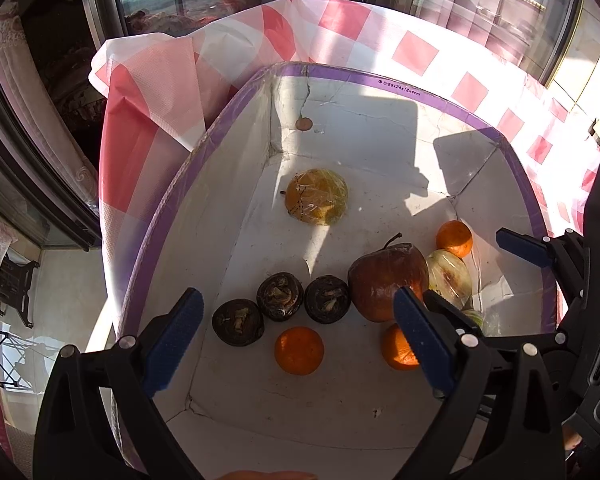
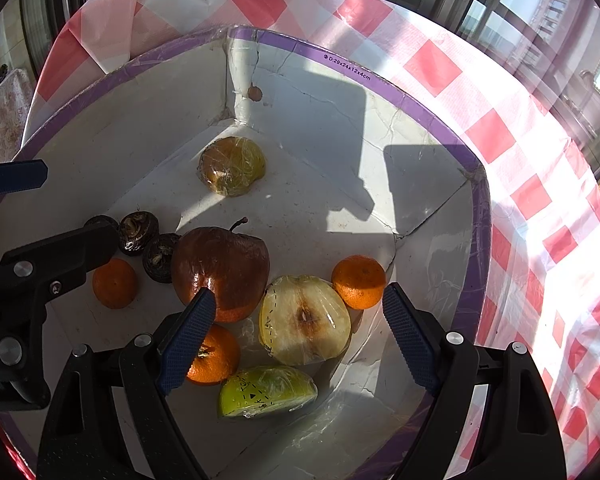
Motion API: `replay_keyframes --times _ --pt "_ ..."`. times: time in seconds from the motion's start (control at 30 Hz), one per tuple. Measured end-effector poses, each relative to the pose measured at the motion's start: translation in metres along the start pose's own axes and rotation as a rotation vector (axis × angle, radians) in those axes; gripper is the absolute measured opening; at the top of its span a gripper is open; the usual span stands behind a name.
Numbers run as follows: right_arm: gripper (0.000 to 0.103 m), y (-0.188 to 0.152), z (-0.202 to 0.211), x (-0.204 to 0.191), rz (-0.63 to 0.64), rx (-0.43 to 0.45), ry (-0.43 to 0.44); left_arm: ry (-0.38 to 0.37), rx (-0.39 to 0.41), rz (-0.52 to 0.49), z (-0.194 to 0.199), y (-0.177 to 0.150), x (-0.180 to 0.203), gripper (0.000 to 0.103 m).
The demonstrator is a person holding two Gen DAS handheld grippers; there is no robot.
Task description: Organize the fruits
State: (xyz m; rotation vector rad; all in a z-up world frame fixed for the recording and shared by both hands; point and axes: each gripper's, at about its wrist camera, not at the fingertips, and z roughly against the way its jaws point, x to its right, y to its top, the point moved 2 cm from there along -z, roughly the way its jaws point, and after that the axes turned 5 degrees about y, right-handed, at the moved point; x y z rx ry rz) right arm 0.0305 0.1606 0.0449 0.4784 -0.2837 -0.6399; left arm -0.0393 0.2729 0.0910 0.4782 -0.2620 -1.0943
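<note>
Where sunlight falls, glossy round apple (image 2: 220,268), film-wrapped halves (image 2: 304,320)

left tool (image 1: 296,340) open, right tool (image 2: 296,336) open, both angled downward, empty.

All the fruit lies inside the white cardboard box with a purple rim (image 1: 400,82), which sits on a red-and-white checked cloth (image 1: 340,20). Between the left gripper (image 1: 300,332) fingers lie three dark round water chestnuts (image 1: 280,296) and an orange mandarin (image 1: 299,350). The large red-brown apple (image 1: 388,276) sits just beyond its right finger. Well ahead lies a film-wrapped yellow fruit half (image 1: 317,197). Between the right gripper (image 2: 300,332) fingers lies a film-wrapped pale apple half (image 2: 304,320), with a wrapped green wedge (image 2: 266,392) nearer.
</note>
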Motion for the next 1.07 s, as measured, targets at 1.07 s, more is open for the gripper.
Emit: replay_keyframes --times 1.07 --pt "0.082 0.0056 -0.0001 -0.005 0.005 0.001 -0.002 0.056 -0.041 0.033 -0.007 -0.0052 -0.0066 0.096"
